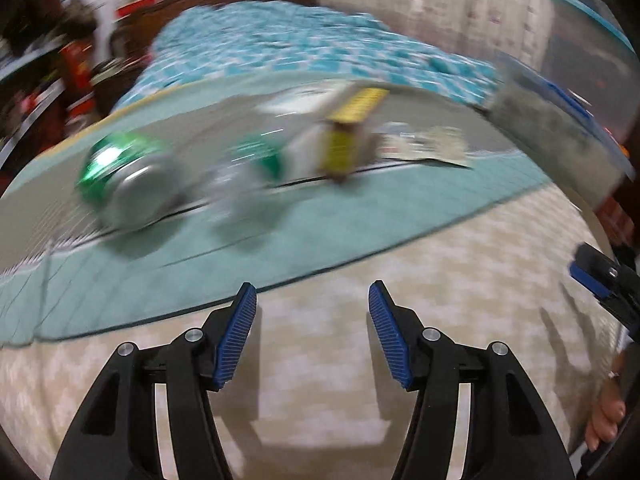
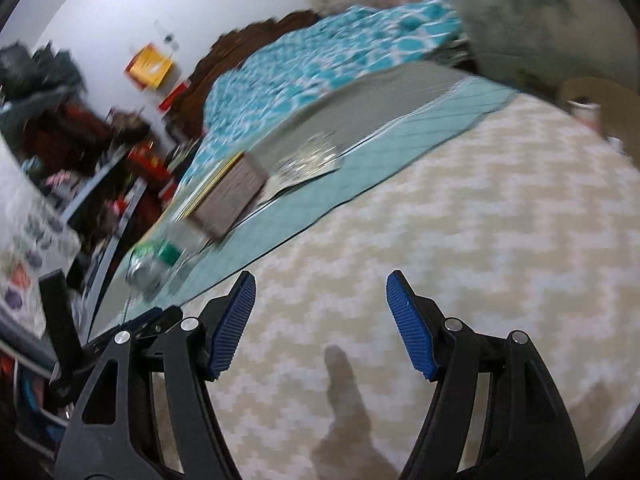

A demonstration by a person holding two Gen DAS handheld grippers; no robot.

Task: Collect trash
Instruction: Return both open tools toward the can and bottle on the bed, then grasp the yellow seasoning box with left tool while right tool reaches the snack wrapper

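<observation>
- The green can (image 1: pixel 120 184), a plastic bottle (image 1: pixel 248 176) and a small carton (image 1: pixel 340 136) are lying on the teal mat (image 1: pixel 360 208), mid-frame in the left wrist view.
- The left gripper (image 1: pixel 312 336) and right gripper (image 2: pixel 320 328) are hovering with jaws open and empty.
- The approach step is in hand; the next move likely calls for aligning over one item.

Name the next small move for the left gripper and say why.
Probably ease the left gripper forward toward the green can lying on its side on the teal mat. Its jaws stand open and empty over the chevron cover, and the can is the nearest trash, ahead and left.
</observation>
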